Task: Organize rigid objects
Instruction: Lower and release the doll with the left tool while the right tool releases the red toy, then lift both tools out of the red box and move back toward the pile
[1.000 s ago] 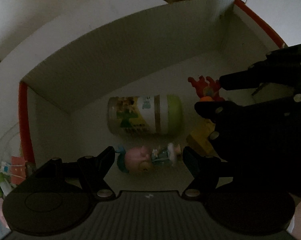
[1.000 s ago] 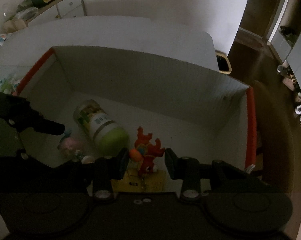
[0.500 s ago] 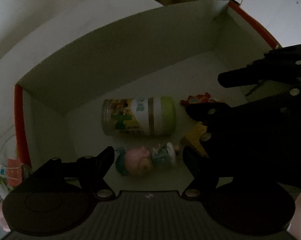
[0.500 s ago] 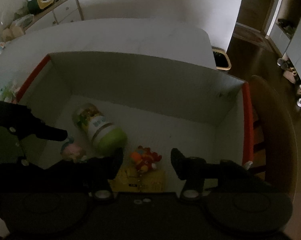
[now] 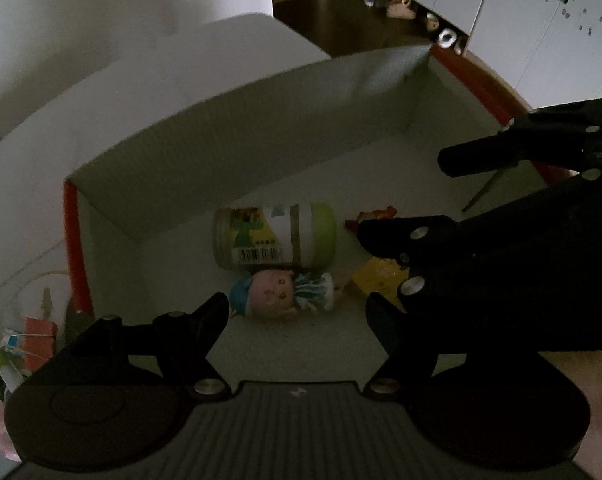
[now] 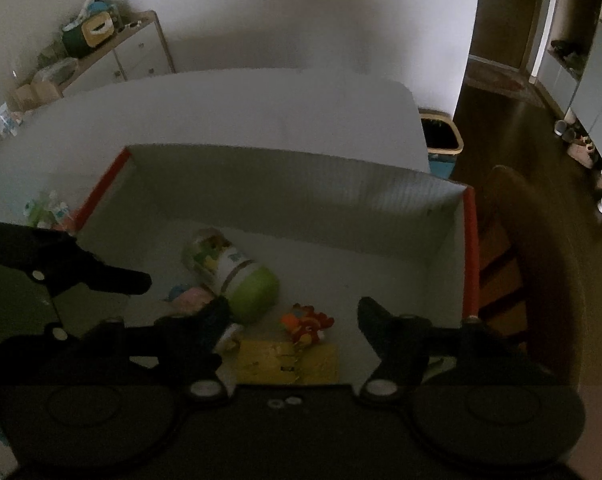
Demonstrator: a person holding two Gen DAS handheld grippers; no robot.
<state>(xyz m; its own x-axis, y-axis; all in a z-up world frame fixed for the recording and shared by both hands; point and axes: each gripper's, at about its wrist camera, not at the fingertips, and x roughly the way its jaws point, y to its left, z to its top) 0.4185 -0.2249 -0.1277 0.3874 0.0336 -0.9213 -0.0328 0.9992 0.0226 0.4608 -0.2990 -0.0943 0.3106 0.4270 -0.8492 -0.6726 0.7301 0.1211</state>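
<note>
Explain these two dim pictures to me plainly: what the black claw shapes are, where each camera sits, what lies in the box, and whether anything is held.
No robot here: a person holds a hand-held gripper in each hand, each with a camera looking along its two fingers. One view is from the left gripper, the other from the right gripper; each also sees the other gripper at its edge. Both look down into a white cardboard box with red edges. In it lie a green-capped jar on its side, a small doll, a red-orange toy and a yellow card. Nothing is held: the left gripper is open, and the right has just been opening above the red-orange toy.
</note>
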